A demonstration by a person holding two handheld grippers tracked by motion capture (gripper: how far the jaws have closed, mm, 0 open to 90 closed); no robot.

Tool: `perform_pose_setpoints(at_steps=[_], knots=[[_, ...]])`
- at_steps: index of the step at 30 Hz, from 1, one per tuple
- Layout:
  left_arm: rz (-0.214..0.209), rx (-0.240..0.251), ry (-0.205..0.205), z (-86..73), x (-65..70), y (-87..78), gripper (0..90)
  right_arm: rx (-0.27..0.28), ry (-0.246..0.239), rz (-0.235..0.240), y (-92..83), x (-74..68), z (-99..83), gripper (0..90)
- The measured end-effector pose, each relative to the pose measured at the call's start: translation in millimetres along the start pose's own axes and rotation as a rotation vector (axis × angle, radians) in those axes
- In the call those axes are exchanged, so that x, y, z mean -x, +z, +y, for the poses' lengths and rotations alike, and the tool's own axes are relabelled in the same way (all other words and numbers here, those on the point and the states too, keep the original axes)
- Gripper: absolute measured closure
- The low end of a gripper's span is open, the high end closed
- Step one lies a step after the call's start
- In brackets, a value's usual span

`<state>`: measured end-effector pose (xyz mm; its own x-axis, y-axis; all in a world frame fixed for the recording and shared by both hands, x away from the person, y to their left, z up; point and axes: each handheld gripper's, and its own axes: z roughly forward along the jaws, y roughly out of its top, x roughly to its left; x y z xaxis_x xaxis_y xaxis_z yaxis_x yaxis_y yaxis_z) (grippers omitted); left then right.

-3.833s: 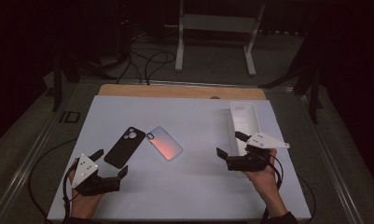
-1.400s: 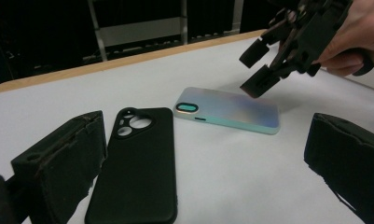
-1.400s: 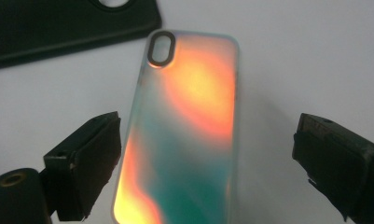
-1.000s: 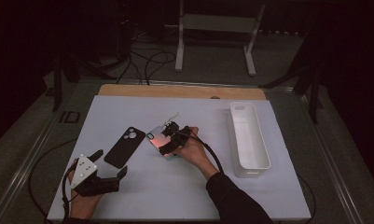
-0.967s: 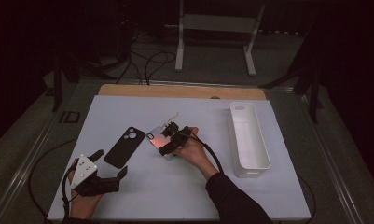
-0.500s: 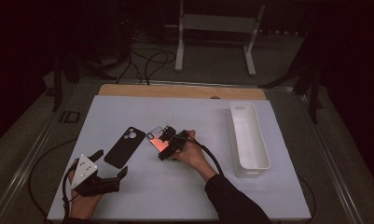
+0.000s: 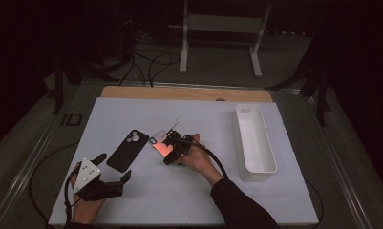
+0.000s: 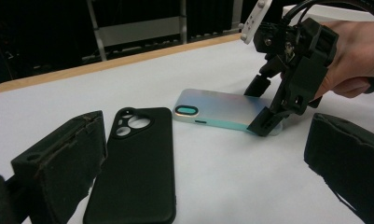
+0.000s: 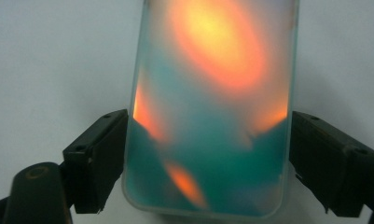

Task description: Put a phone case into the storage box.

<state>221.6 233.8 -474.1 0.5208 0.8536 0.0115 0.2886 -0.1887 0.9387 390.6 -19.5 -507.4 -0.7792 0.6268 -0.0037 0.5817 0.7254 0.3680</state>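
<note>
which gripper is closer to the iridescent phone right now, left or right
Right. The right gripper straddles the iridescent phone, jaws on both sides of its end and just closing in. The left gripper sits apart near the table's front edge, beyond the black case.

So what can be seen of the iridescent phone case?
The phone case lies flat on the white table, back up, beside a black case and apart from it. It looks like frosted, glossy plastic shimmering orange, teal and silver, with an oval camera cutout and a side slot near one end. The right gripper straddles its other end, one jaw at each long edge; the jaws have just been closing, and the left one seems to touch.
</note>
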Motion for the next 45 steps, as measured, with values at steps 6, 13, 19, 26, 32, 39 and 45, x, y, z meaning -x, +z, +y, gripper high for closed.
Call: perform_pose_setpoints(at_steps=[6, 13, 19, 26, 32, 39, 45], knots=[[0.003, -0.003, -0.003, -0.6, -0.5, 0.3, 0.0, 0.014, 0.007, -0.008, -3.4, -0.9, -5.1, 16.6], [0.001, -0.010, 0.001, -0.6, 0.4, 1.5, 0.0, 0.081, 0.035, -0.017, -18.9, 3.2, -12.3, 16.7], [-0.001, -0.013, 0.001, -0.7, 1.1, 2.3, 0.0, 0.148, 0.043, -0.021, -36.3, 3.0, -15.4, 16.8], [0.003, -0.016, -0.002, -0.8, 1.0, 2.6, 0.0, 0.230, 0.035, -0.021, -54.3, 2.3, -20.7, 16.8], [0.003, -0.020, -0.002, -0.7, 1.4, 3.3, 0.0, 0.289, 0.040, -0.021, -67.1, 1.5, -28.7, 16.8], [-0.009, -0.019, -0.015, 0.6, 2.3, 3.8, 0.0, 0.359, 0.044, -0.014, -81.0, 2.3, -39.4, 16.8], [-0.013, -0.019, -0.027, 2.3, 2.0, 3.8, 0.0, 0.428, 0.061, -0.013, -92.1, 4.6, -51.5, 16.8]])
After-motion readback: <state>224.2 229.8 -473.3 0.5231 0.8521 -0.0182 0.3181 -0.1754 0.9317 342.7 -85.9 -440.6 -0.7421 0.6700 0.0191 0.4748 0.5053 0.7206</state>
